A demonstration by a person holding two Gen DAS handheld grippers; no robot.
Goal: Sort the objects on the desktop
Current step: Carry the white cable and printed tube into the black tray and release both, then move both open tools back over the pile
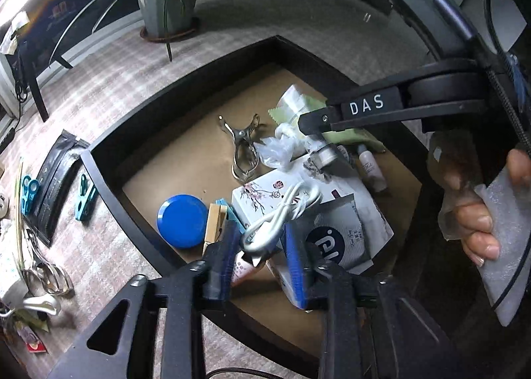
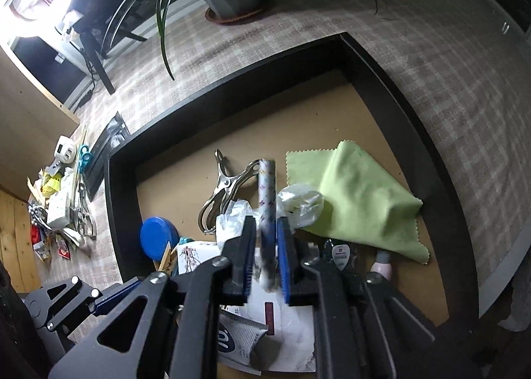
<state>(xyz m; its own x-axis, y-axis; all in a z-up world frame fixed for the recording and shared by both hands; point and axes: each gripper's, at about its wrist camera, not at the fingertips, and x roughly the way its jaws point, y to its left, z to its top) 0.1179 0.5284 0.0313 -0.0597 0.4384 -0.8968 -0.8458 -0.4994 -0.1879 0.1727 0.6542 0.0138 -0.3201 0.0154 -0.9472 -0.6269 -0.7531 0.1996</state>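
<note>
White capitals "DAS" stand on the black arm of the right gripper, right of centre in the left wrist view. Print on the packets below is unreadable.

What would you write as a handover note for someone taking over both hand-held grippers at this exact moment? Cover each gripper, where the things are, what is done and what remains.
Left hand-held gripper: open, jaws on either side of the white cable, which rests in the tray.
Right hand-held gripper: jaws around a patterned tube over the tray; the picture is blurred, so the grip is unclear.
Done: the blue lid, metal clip and green cloth lie in the tray.
Left: the teal clips, black packets and pile of small items are outside it on the tablecloth.
</note>
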